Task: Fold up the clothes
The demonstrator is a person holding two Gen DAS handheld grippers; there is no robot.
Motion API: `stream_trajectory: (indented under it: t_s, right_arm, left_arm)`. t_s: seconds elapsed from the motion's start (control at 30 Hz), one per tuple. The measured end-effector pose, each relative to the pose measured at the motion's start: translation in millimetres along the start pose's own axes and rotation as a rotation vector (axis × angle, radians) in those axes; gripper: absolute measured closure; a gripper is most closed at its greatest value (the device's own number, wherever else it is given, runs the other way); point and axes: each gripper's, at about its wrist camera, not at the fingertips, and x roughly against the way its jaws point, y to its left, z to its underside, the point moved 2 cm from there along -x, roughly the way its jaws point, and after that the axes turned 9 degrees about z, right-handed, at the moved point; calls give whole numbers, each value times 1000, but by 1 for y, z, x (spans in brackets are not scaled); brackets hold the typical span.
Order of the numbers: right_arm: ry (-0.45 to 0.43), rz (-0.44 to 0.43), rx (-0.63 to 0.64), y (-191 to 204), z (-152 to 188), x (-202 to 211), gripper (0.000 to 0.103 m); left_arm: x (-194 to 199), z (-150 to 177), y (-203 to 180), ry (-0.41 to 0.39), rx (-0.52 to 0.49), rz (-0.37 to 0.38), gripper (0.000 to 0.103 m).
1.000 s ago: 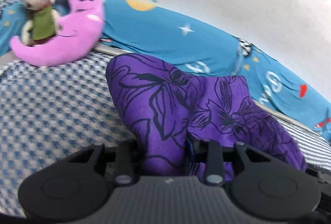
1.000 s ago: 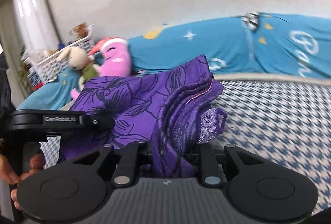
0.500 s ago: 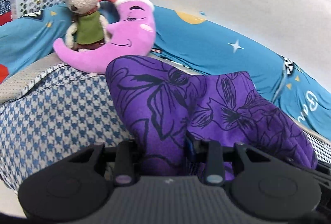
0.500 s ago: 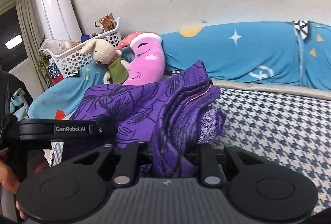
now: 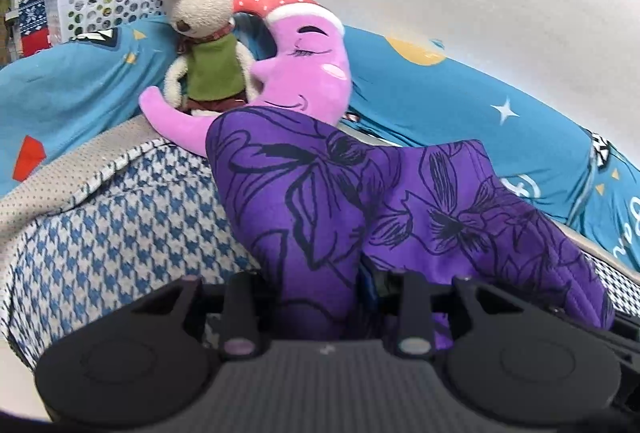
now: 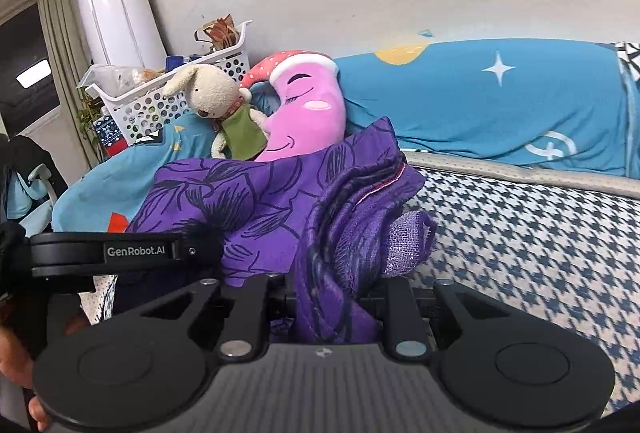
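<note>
1. Two grippers grip one purple garment (image 5: 320, 201) above the bed (image 5: 100, 233).
2. Left gripper (image 5: 320, 297): jaws closed on a bunched fold.
3. Right gripper (image 6: 328, 297): jaws closed on a gathered hem.
4. Garment hangs raised between both, over the checked cover near the bed's head edge.
5. Moon pillow (image 5: 304, 73) and rabbit toy (image 5: 200, 33) lie behind, against the wall.

Purple garment (image 5: 344, 201) with dark floral line print hangs bunched and creased, lifted above the houndstooth bed (image 5: 120, 225) near its head end.
</note>
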Motion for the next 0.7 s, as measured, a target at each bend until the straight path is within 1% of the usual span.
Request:
stream_trajectory:
  t_s: [0.13,0.27,0.7]
  right_arm:
    - [2,-11,14,11,-1,-11,82]
    - [8,-22,10,17,-1,-21,82]
    - [13,-68,-4,28,-2,-48,82]
  left_arm:
    - [-3,-5,11,-4,14,-28,72]
    - [-7,-7,17,-13,0,-60,72]
    - [-15,-14,40,-22,40,-117,72]
